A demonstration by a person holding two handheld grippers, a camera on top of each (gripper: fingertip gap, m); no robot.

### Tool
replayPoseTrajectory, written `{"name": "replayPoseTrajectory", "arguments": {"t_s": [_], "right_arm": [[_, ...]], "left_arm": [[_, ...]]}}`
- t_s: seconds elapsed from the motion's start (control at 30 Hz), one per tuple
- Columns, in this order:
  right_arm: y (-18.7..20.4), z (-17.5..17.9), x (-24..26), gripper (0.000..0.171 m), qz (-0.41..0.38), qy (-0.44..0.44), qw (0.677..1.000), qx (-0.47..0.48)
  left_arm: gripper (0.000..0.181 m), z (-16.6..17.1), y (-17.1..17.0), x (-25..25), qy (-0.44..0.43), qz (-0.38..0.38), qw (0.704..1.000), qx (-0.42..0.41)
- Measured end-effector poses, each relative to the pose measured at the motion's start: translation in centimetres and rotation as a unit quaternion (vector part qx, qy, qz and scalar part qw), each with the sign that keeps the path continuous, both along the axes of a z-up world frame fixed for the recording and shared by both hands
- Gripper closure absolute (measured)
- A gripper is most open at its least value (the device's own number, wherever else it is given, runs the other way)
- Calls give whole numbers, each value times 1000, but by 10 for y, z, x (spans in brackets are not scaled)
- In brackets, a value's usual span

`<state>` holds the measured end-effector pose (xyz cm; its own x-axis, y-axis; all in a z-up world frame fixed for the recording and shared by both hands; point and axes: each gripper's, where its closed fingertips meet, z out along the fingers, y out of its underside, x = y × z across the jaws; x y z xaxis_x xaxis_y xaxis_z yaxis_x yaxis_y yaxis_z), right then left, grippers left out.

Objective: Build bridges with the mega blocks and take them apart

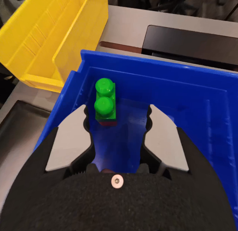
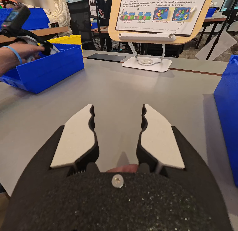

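Hovering over the blue bin (image 1: 167, 83), the left tool (image 1: 117, 107) is sitting spread and empty. A green two-stud block (image 1: 105, 102), stacked on a red piece (image 1: 108, 123), is lying on the bin floor near the left wall, just ahead of the left fingertip. Right tool (image 2: 117, 106) is hanging spread and empty over bare grey tabletop (image 2: 128, 89). Yellow bin (image 1: 51, 37) is sitting behind the blue one.

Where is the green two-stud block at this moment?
In the left wrist view, the green block stands inside the blue bin, near its left wall, stacked on a red piece, just ahead of the open left gripper.
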<state>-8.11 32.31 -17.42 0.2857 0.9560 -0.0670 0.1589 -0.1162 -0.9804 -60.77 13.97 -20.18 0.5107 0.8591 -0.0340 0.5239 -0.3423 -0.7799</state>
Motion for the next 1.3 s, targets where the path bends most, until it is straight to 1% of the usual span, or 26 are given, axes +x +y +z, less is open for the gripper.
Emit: {"name": "replayPoseTrajectory", "arguments": {"t_s": [0.1, 0.2, 0.33, 0.37, 0.4, 0.43, 0.63, 0.77, 0.87, 0.93, 1.0, 1.1, 1.17, 1.23, 1.3], "right_arm": [[1, 0, 1, 101, 0, 2, 1000, -3], [2, 0, 2, 102, 1, 3, 1000, -5], [2, -2, 1, 102, 4, 0, 1000, -8], [2, -3, 1, 103, 5, -1, 1000, -8], [2, -3, 1, 103, 6, -3, 1000, -9], [2, -4, 1, 103, 7, -4, 1000, -9], [-1, -5, 0, 106, 14, -7, 1000, -13], [-3, -4, 0, 107, 17, -7, 1000, -10], [-3, -1, 0, 108, 16, -4, 1000, -8], [-2, 0, 1, 109, 15, -3, 1000, -3], [0, 0, 2, 109, 12, -5, 1000, 2], [3, -1, 3, 109, 9, -6, 1000, 1], [5, -1, 4, 109, 6, -7, 1000, 4], [7, -1, 4, 109, 4, -9, 1000, 8], [8, -1, 5, 109, 2, -9, 1000, 13]], "left_arm": [[98, -14, -1, -10, -25, 13, 1000, -7], [105, -26, 2, -16, -44, 13, 999, -6], [106, -37, 5, -20, -49, 16, 998, -20], [115, -37, 4, -22, -40, 18, 999, -25], [141, -34, 2, -24, -29, 16, 999, -30], [144, -32, 4, -24, -23, 5, 999, -26], [144, -34, 0, -25, -25, -5, 999, -34], [144, -30, 1, -18, -24, -22, 999, -30], [144, -7, 7, -4, 9, -48, 999, -18], [144, 21, 11, 13, 48, -68, 996, -7], [144, 59, 16, 36, 98, -95, 990, 16], [144, 111, 19, 85, 161, -132, 977, 53], [145, 139, 20, 123, 201, -157, 964, 71], [145, 160, 20, 163, 235, -179, 951, 90], [145, 168, 22, 203, 265, -205, 937, 96]]}}
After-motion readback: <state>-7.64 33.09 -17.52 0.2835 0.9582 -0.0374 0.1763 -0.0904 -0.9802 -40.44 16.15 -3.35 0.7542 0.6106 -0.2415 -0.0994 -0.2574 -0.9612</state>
